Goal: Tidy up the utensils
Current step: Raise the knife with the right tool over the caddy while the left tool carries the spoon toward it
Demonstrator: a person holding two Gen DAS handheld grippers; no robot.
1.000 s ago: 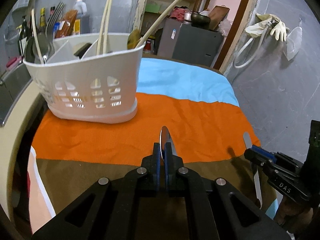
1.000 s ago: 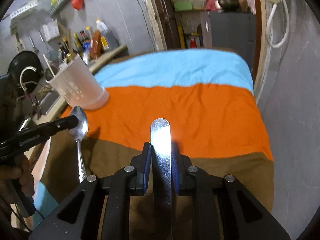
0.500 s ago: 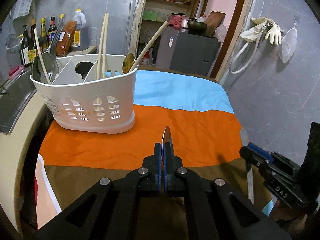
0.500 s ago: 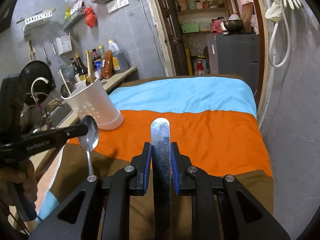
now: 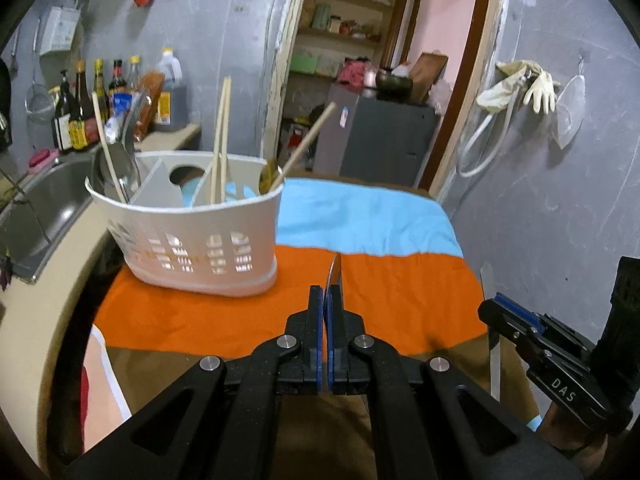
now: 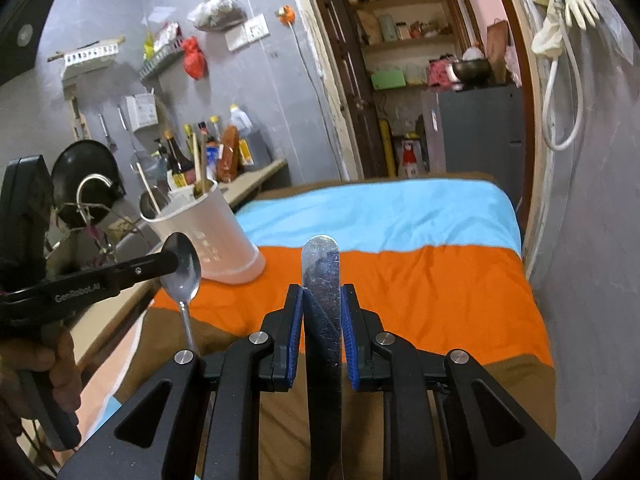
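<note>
Spoon: metal spoon (image 6: 183,276), polished oval bowl, thin straight handle. In the left wrist view it shows edge-on (image 5: 335,272) as a narrow sliver above the pads.
Spoon orientation: long axis near vertical in the right wrist view, bowl up, handle hanging down from the grip point. Bowl face turned toward the right gripper's camera.
Spoon location: held in the air above the orange band of the striped cloth (image 5: 400,280), in front of the caddy and apart from it.
Flat utensil: flat metal strip (image 6: 321,280) with a rounded end, dull and scuffed; the type of utensil cannot be told.
Flat utensil orientation: long axis runs along the gripper's fingers, rounded end forward and up, the rest hidden below the jaws. From the left wrist view it stands near upright (image 5: 487,280).
Flat utensil location: in the air over the cloth's right side, well apart from the caddy.
Left gripper (image 5: 324,308): clenched on the spoon near where the bowl meets the handle.
Right gripper (image 6: 321,312): clamped on the flat utensil, blue pads (image 6: 297,320) pressing both of its edges.
Caddy: white plastic utensil caddy (image 5: 192,240), divided, slotted walls, standing on the cloth by the sink (image 5: 48,200).
Caddy contents: chopsticks (image 5: 220,140) upright, a wooden-handled ladle (image 5: 296,152) leaning right, metal utensils at the left end.
Person: a hand (image 6: 60,364) on the left gripper's handle.
</note>
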